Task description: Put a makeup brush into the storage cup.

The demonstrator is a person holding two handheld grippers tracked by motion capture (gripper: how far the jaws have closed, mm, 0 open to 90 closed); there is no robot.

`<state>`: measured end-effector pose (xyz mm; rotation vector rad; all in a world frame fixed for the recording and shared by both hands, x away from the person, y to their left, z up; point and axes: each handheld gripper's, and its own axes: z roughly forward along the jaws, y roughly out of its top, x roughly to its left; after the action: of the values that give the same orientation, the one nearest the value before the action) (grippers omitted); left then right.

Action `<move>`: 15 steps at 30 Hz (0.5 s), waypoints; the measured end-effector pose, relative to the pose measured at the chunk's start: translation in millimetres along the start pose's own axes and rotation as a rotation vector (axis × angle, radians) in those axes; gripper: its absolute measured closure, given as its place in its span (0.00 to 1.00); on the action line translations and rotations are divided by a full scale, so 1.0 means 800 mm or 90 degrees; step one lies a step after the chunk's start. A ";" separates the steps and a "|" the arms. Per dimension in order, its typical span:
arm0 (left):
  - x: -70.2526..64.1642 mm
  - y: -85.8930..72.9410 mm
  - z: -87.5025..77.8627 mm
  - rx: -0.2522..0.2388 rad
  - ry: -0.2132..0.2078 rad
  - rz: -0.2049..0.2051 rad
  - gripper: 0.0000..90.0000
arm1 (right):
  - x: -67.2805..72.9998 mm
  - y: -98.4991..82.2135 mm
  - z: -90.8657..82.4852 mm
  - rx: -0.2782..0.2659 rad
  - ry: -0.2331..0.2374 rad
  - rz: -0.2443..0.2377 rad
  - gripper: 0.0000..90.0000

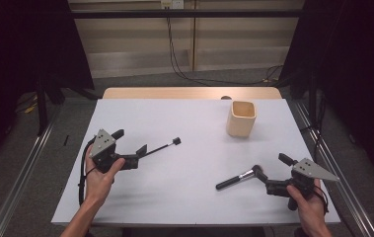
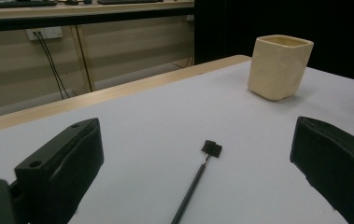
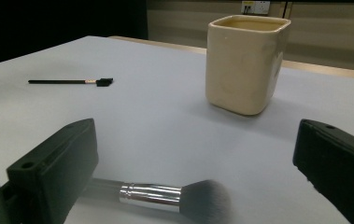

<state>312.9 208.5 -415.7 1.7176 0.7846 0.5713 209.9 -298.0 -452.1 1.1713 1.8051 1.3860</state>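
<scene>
Two black-handled brushes: thin flat-tipped brush (image 1: 162,146), fluffy silver-collared brush (image 1: 237,178).

Pale table (image 1: 140,111), grey floor (image 1: 21,163), beige panelled wall (image 1: 135,39) behind

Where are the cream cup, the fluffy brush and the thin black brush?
cream cup (image 1: 240,123), high view, front wall.
fluffy brush (image 3: 150,194), right gripper view, silver collar.
thin black brush (image 2: 211,148), left gripper view, its small black head.
</scene>
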 end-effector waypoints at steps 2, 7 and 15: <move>0.002 0.003 0.007 0.004 0.002 0.012 0.03 | 0.000 0.000 0.000 0.000 0.000 0.000 0.00; 0.006 0.011 0.016 -0.002 0.003 0.013 0.03 | 0.000 0.000 0.000 -0.001 0.001 0.001 0.00; 0.009 0.023 0.032 -0.004 -0.002 0.009 0.03 | 0.000 0.000 0.000 -0.001 0.000 0.004 0.00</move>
<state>340.1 194.6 -405.4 1.7183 0.7691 0.5805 210.1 -298.0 -452.4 1.1773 1.8015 1.3911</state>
